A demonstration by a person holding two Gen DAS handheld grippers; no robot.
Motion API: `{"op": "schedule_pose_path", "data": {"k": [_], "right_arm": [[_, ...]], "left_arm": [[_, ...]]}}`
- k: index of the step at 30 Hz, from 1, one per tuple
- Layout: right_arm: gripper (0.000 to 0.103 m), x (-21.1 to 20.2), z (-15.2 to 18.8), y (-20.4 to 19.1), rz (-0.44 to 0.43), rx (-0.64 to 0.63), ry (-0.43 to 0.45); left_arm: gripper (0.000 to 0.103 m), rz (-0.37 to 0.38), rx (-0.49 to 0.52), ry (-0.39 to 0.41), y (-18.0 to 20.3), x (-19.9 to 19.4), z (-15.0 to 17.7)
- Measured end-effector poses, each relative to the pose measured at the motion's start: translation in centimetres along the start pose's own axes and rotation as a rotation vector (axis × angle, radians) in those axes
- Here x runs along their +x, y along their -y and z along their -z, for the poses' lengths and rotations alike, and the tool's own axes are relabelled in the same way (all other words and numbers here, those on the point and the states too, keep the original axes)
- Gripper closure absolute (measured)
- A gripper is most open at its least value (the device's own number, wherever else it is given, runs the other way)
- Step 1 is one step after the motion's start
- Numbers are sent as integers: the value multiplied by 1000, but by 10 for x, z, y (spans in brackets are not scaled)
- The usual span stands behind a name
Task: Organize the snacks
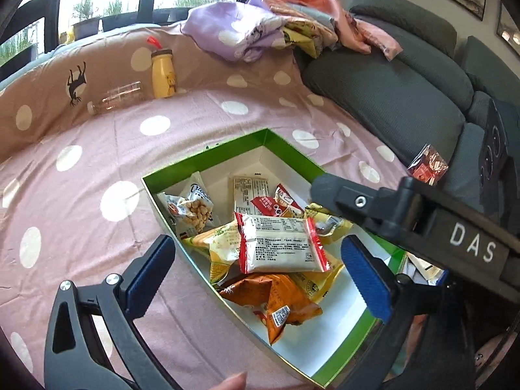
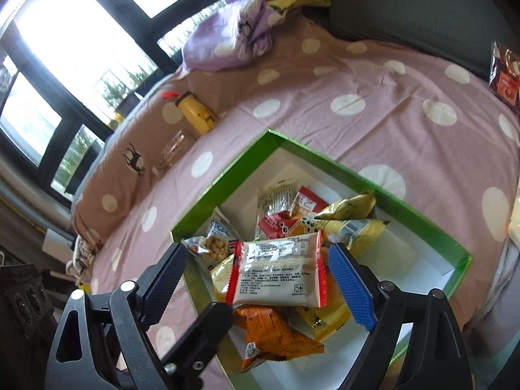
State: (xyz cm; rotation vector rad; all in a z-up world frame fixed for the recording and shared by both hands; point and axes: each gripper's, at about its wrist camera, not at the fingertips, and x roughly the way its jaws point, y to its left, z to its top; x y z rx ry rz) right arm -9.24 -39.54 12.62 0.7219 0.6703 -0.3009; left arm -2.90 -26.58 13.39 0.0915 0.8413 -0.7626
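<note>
Two views over one green-rimmed white cardboard box [image 1: 286,149] of snack packets on the pink polka-dot sheet [image 1: 97,149].

Only the left view catches the grey sofa [image 1: 390,97]; left gripper [image 1: 260,266] and right gripper [image 2: 256,282] both gape wide, holding nothing, above the white red-edged snack packet [image 2: 279,273] topping the pile.

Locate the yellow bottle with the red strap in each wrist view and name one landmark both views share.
Left wrist: yellow bottle stands upper left on the brown dotted cloth, beyond the green box.
Right wrist: yellow bottle appears left of centre, tilted, near the window.
Shared landmark: the clear glass beside it.
</note>
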Motion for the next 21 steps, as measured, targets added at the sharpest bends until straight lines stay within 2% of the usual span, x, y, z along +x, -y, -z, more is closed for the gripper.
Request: {"op": "schedule_pose_path", "data": {"k": [4,8,13,17,21], "right_arm": [[13,-19,0,-3,27,-12,58],[12,-29,1,-6,48,-22,89],[12,-33,4,-11,70,-38,98],[12,-31,6,-15,87,-50,96],[12,-32,9,-21,93,-65,94]], "left_arm": [[1,-42,11,29,4,-15,1],[1,-11,-14,52,3,-28,4],[1,-22,-2,71,4,-38,6],[1,7,-23,69,-1,-41,8],[1,-16,-29,71,-4,-44,9]]}}
